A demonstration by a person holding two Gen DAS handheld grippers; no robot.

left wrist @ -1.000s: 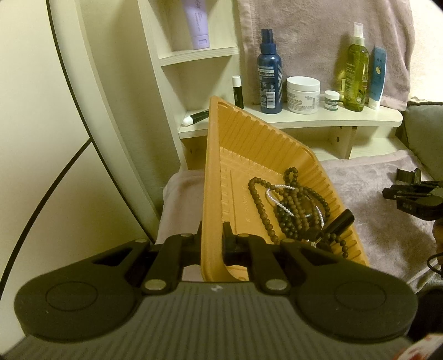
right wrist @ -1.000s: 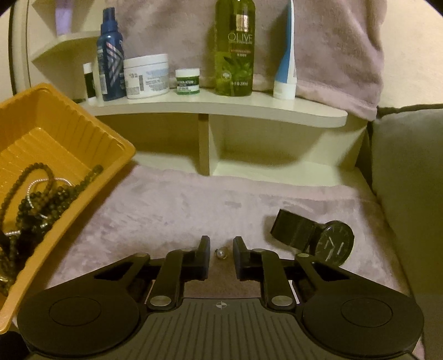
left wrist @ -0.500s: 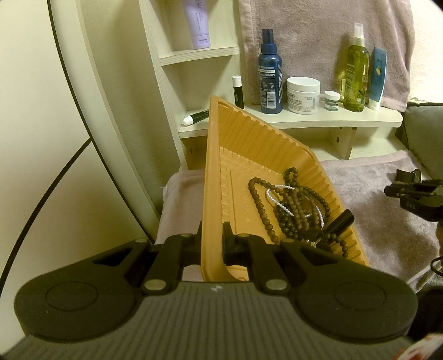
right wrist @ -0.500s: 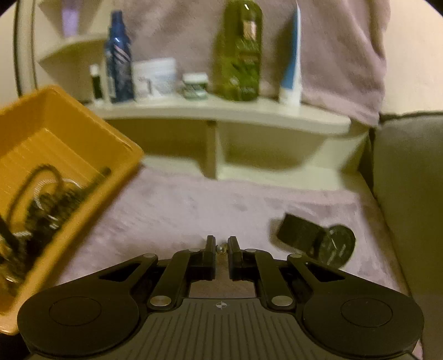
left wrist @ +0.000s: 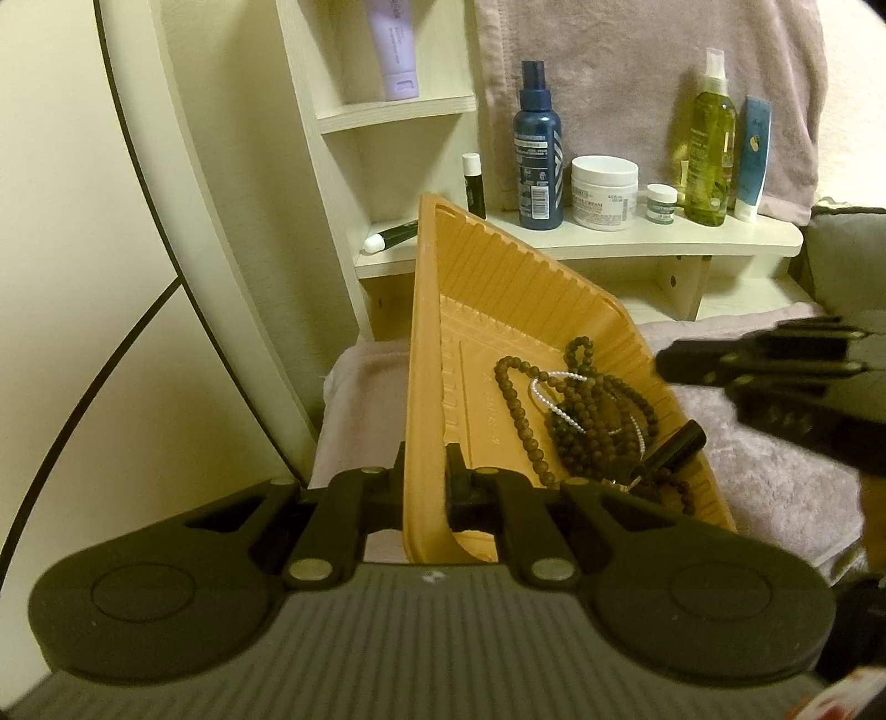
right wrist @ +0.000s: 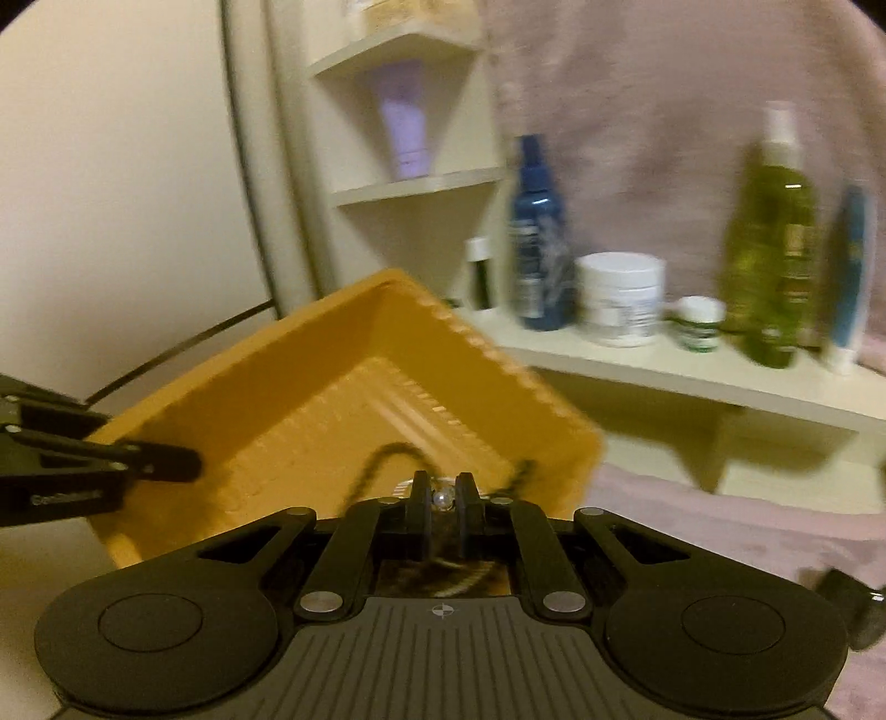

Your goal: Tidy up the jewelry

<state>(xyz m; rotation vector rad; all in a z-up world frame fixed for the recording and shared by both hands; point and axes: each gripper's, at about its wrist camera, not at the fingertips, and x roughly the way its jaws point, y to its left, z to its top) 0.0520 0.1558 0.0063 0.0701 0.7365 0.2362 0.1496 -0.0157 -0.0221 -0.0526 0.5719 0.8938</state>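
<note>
The tray is thin orange plastic, square, with ribbed walls and a stepped floor; it sits tilted, one wall pinched between the fingers of the left gripper, which are closed narrow on that rim. In its low corner lies a tangle of jewelry: dark matte beads on long strands, a fine pearl string looped through them, and a smooth black cylinder resting on the pile.

The right gripper hangs over the tray's near wall, its fingers drawn close on a small glossy pearl that shows between the pads. In the left view it is a blurred black shape at the right, level with the tray's far rim.

Below is a plush mauve cloth, napped and soft, spread over the surface. Behind runs a pale wooden shelf with a curved front, a pink towel hanging above it. On the shelf stand a blue spray bottle, a white jar, a small green-labelled pot, a clear green bottle and a blue tube. A lilac tube stands on a higher shelf. A cream wall panel with a dark curved line fills the left.
</note>
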